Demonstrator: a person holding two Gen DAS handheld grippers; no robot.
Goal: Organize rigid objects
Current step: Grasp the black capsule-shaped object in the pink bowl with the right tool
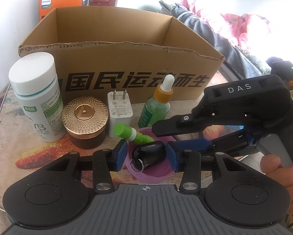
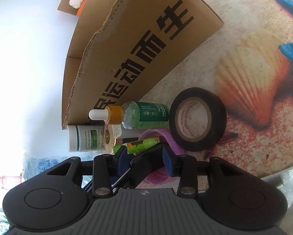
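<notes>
Black key fob (image 1: 148, 155) in purple lid (image 1: 152, 173): left gripper (image 1: 146, 154) open astride; close squarely, clear glue stick (image 1: 133, 133).

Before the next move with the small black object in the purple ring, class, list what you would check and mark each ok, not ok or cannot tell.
1. Left gripper straddles the small black object: ok.
2. Left pads pressing it: cannot tell.
3. Purple ring lies flat on the table: ok.
4. Green glue stick clear of the object: not ok, it leans over the ring.
5. Cardboard box open on top: ok.
6. Right gripper clear of the left: not ok, its fingers are close beside it.
</notes>
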